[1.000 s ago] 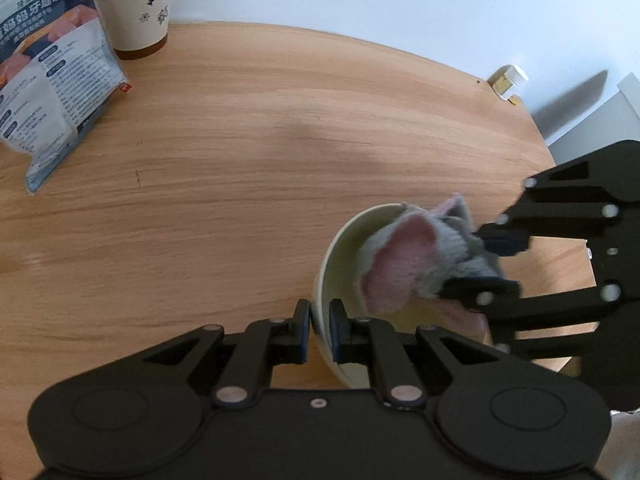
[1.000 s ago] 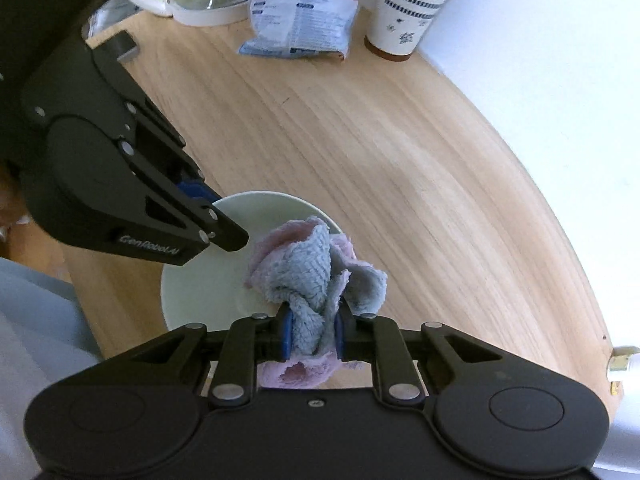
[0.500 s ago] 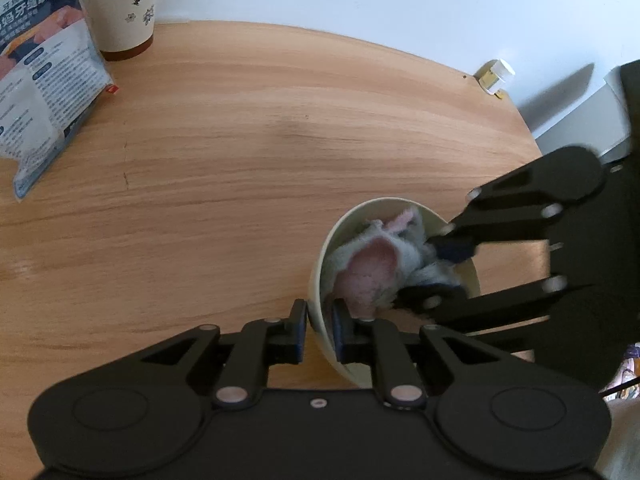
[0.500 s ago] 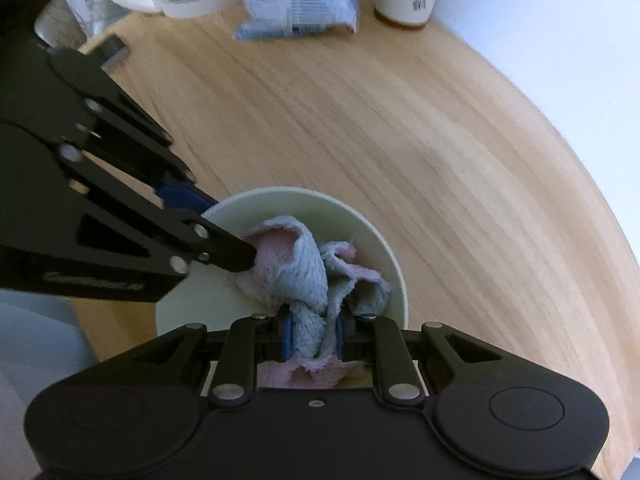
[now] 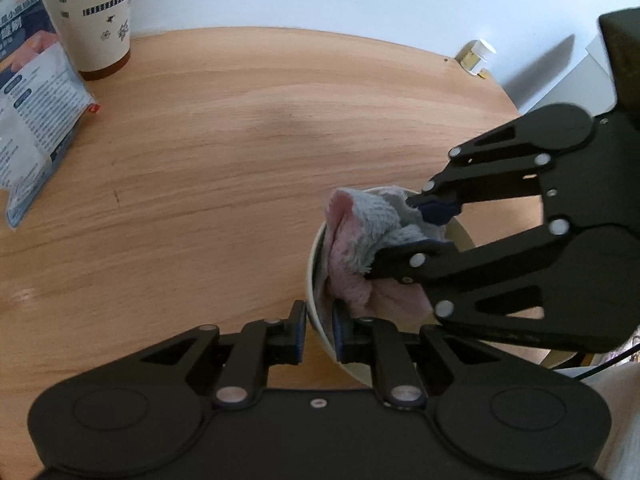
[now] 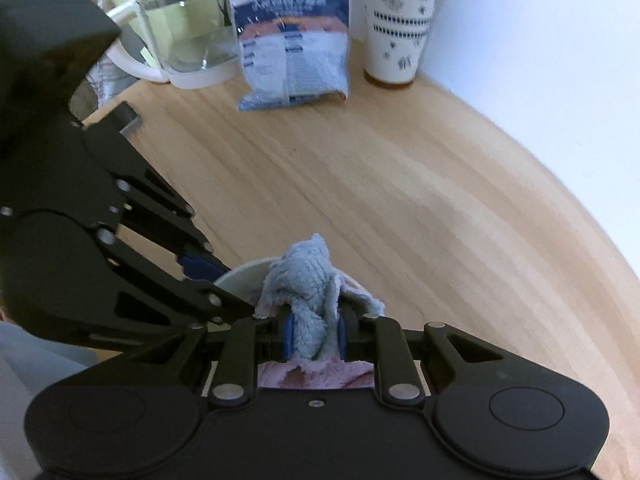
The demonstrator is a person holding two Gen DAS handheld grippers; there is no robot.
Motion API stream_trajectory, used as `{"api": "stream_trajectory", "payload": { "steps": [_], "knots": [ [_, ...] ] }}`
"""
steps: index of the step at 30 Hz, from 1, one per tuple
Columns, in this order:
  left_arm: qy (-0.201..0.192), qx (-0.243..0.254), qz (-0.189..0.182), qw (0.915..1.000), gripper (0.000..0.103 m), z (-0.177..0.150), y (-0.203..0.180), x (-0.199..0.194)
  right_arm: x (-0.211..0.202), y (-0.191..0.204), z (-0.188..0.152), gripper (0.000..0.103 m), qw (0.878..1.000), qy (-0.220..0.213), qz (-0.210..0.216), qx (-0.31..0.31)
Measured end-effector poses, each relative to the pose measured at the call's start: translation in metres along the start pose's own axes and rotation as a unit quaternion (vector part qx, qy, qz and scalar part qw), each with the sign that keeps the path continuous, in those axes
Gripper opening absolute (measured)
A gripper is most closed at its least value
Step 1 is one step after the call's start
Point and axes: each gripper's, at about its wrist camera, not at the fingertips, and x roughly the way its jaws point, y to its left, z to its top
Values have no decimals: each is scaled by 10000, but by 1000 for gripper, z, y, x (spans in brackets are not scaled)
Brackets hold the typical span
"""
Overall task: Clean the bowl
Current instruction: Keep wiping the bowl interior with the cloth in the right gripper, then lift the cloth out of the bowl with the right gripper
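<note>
A pale cream bowl (image 5: 312, 280) stands tilted on its side over the wooden table. My left gripper (image 5: 319, 334) is shut on its near rim. My right gripper (image 5: 420, 224) comes in from the right and is shut on a grey and pink cloth (image 5: 360, 232) that fills the bowl's mouth and pokes over its far rim. In the right wrist view the right gripper (image 6: 314, 338) pinches the cloth (image 6: 308, 280), with the bowl's rim (image 6: 244, 274) showing just behind it and the left gripper (image 6: 200, 272) clamped on the rim from the left.
A patterned paper cup (image 5: 96, 16) and a blue-white packet (image 5: 32, 112) stand at the table's far left. A small white jar (image 5: 476, 56) sits at the far edge. A glass kettle (image 6: 184, 28) stands beyond the packet (image 6: 292, 52) and the cup (image 6: 400, 20).
The bowl has tipped more on edge. The right gripper has drawn the cloth up from deep inside the bowl to its far rim.
</note>
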Motion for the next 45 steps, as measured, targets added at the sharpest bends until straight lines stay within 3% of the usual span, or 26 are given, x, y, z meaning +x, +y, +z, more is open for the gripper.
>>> {"api": "stream_trajectory", "payload": {
  "steps": [7, 10, 13, 15, 17, 20, 21, 24, 28, 30, 34, 37, 39, 42, 45],
  "knots": [
    [-15, -20, -35, 10000, 15, 1, -2, 1, 15, -5, -4, 19, 9997, 152, -21, 183],
    [13, -206, -92, 9997, 13, 3, 1, 2, 12, 1, -10, 21, 9992, 333, -95, -181],
    [23, -207, -66, 9998, 12, 5, 1, 2, 4, 6, -14, 30, 9976, 407, -135, -542],
    [25, -174, -40, 9998, 12, 5, 0, 2, -6, 7, -16, 49, 9965, 311, -62, -777],
    [31, -170, -39, 9998, 12, 4, 0, 2, -19, 9, -19, 55, 9937, 149, 15, -1115],
    [37, -173, -66, 9998, 12, 4, 1, 2, -30, 19, -22, 81, 9852, -113, -126, -1708],
    [44, -215, -87, 9997, 12, 4, 2, 2, -30, 21, -22, 84, 9832, -156, -119, -1815],
    [54, -242, -103, 9996, 12, 5, 2, 2, -19, 29, -22, 84, 9748, -76, 176, -2221],
    [68, -234, -112, 9996, 12, 6, 3, 2, -6, 29, -29, 78, 9667, 227, 193, -2543],
    [67, -263, -115, 9996, 12, 7, 3, 2, -1, 26, -32, 70, 9661, 302, 133, -2560],
    [34, -338, -78, 9994, 12, 9, 3, 2, 11, 20, -33, 67, 9695, 460, 199, -2400],
    [39, -360, -112, 9993, 12, 9, 4, 2, 17, 23, -32, 53, 9693, 486, 132, -2405],
    [54, -361, -145, 9992, 12, 9, 4, 2, 19, 21, -32, 35, 9726, 519, 90, -2267],
    [103, -327, -123, 9993, 13, 10, 4, 3, 13, 13, -33, 25, 9800, 520, 73, -1918],
    [169, -323, -127, 9993, 13, 13, 2, 7, -3, 3, -32, 24, 9872, 406, 104, -1542]
  ]
}}
